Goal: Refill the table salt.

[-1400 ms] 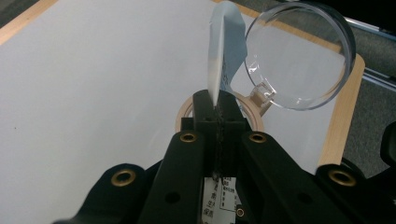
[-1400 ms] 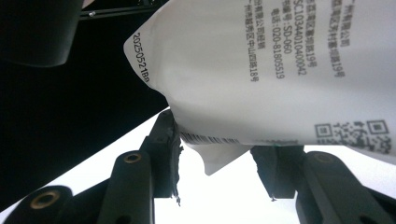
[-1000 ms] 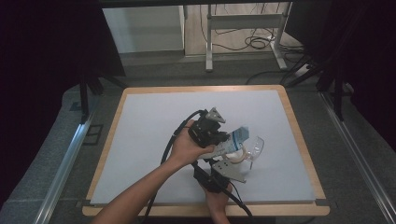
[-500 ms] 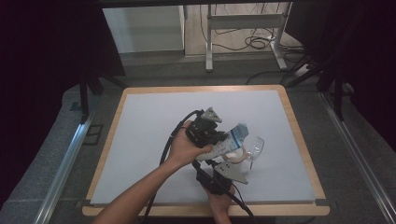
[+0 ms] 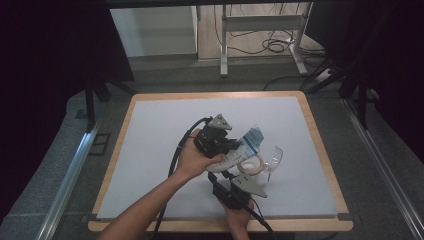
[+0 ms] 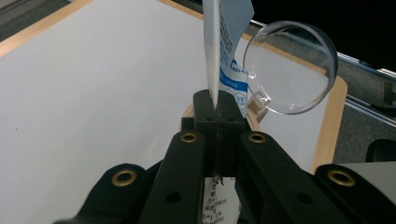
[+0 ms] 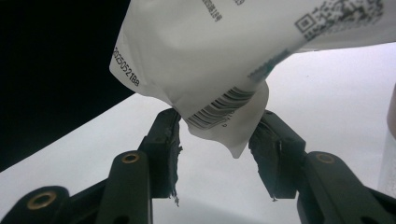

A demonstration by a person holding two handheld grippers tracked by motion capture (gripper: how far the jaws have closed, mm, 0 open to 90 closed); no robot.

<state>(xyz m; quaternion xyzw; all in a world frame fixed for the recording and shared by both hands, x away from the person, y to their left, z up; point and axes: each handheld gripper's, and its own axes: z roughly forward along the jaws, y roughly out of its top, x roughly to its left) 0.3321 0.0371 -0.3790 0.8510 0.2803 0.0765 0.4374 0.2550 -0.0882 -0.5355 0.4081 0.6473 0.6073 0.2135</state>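
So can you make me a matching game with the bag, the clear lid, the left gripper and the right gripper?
Things:
1. bag
2. clear lid
3. left gripper
4. right gripper

States:
A. jaws apart around the bag's corner
B. round and see-through
C. white with blue print
D. jaws shut on the bag's edge

Pairs: 1-C, 2-B, 3-D, 4-A

Bright white surface, dark surroundings

In the high view the surface (image 5: 150, 150) is evenly lit from above while the room's sides fall into black. In the left gripper view the clear lid (image 6: 292, 70) catches glare along its rim. The pouch (image 7: 261, 42) looms close and slightly soft, jaws in sharp silhouette.
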